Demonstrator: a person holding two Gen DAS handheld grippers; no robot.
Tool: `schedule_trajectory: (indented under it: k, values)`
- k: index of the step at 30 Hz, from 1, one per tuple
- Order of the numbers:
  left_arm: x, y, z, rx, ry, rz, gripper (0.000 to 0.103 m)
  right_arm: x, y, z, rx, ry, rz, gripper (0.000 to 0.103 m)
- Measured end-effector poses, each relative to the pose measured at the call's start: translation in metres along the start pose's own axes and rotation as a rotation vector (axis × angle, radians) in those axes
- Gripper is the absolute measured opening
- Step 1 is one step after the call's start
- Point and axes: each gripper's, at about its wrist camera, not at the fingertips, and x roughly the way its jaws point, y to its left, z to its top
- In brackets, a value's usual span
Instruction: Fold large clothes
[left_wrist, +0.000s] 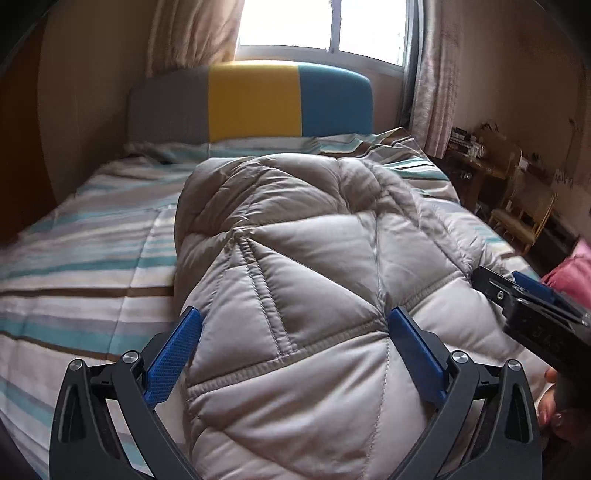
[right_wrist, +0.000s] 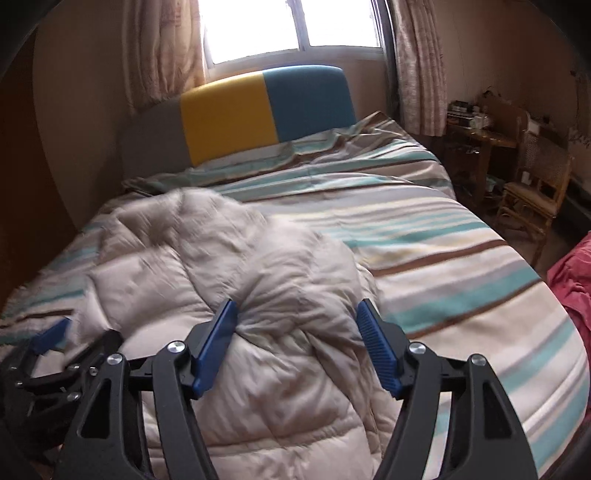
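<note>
A large beige quilted down jacket (left_wrist: 306, 280) lies bunched on the striped bed (left_wrist: 92, 258); it also shows in the right wrist view (right_wrist: 236, 295). My left gripper (left_wrist: 294, 317) is open, its blue fingers on either side of the jacket's near hem, above the fabric. My right gripper (right_wrist: 297, 314) is open too, its fingers straddling a puffy fold of the jacket. The right gripper also shows at the right edge of the left wrist view (left_wrist: 517, 291), and the left gripper shows at the left edge of the right wrist view (right_wrist: 55, 354).
The bed has a striped cover (right_wrist: 443, 258) and a grey, yellow and blue headboard (left_wrist: 255, 99) under a bright window. A wooden table (right_wrist: 480, 136) and a cane chair (right_wrist: 535, 195) stand to the right. A pink cloth (right_wrist: 576, 280) lies at the right edge.
</note>
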Motion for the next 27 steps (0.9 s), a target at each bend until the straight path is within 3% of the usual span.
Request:
schedule_trajectory:
  k: [10, 15, 21, 27]
  values:
    - [0.028, -0.003, -0.005, 0.066, 0.020, -0.011, 0.100, 0.022, -0.013, -0.014, 0.076, 0.046, 0.024, 0.072]
    - [0.011, 0.022, 0.004, 0.025, 0.058, -0.122, 0.100, 0.002, -0.034, -0.006, 0.119, 0.081, 0.080, 0.085]
    - [-0.001, 0.073, 0.008, -0.141, 0.117, -0.174, 0.100, -0.004, -0.061, -0.008, 0.201, 0.205, 0.135, 0.096]
    - [0.009, 0.101, 0.000, -0.251, 0.212, -0.336, 0.100, 0.011, -0.068, -0.013, 0.216, 0.302, 0.173, 0.101]
